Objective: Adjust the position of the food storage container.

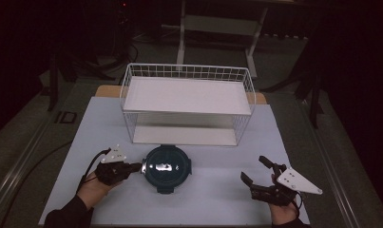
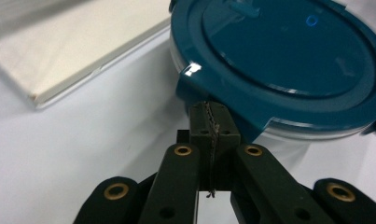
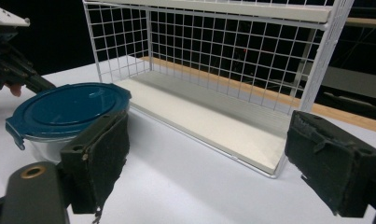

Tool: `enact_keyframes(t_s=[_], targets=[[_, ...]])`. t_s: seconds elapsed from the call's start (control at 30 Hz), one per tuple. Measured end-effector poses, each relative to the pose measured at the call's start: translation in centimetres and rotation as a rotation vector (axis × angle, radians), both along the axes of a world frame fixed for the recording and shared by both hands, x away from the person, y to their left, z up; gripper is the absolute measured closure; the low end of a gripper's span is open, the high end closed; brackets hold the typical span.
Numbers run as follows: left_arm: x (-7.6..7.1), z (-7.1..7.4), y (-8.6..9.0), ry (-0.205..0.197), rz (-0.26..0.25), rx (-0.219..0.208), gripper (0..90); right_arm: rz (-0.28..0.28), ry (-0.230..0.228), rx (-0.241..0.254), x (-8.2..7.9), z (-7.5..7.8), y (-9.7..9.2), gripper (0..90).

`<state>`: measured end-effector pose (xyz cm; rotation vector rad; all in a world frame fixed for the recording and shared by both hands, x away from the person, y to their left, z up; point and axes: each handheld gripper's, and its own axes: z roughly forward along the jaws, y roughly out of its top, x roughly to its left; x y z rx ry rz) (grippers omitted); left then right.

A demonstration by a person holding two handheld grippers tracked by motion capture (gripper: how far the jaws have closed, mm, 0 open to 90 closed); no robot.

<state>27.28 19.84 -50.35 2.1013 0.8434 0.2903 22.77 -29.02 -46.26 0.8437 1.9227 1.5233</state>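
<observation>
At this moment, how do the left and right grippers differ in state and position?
The left gripper has its jaws closed together, while the right gripper has its jaws spread wide. The left gripper's tips sit at a side tab of the blue-lidded container; the right gripper is off to the side of it, touching nothing and facing the white wire rack. Both are hand-held over the white table.

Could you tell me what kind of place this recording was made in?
Probably a lab or studio set up for recording: a white-topped table holding a white wire shelf rack and a lidded teal container, with dark surroundings and stand legs behind.
</observation>
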Motion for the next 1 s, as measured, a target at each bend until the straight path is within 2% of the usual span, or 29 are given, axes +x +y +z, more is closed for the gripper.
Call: enact_keyframes(t_s=[0.13,0.23,0.37,0.7,0.83,1.0], targets=[[0.4,0.1,-0.5,0.022,-0.014,-0.004,89.8,0.0,0.002,0.001,0.0,0.0,0.0,13.9],[0.4,0.2,-0.8,0.026,-0.024,0.005,89.8,-0.001,0.003,0.002,0.0,0.0,0.0,13.8],[0.4,0.2,-1.5,0.036,-0.033,-0.004,89.8,0.003,0.012,0.007,0.2,-0.1,0.0,13.8],[1.1,0.3,-4.6,0.047,-0.081,-0.008,89.8,0.005,0.01,0.003,0.2,-0.2,0.1,13.9],[1.3,0.5,-5.9,0.048,-0.082,0.011,89.9,0.005,0.008,0.004,0.2,-0.1,0.1,13.8],[1.5,0.4,-7.4,0.051,-0.099,0.0,89.8,0.008,0.008,0.001,0.2,-0.2,0.1,13.9]])
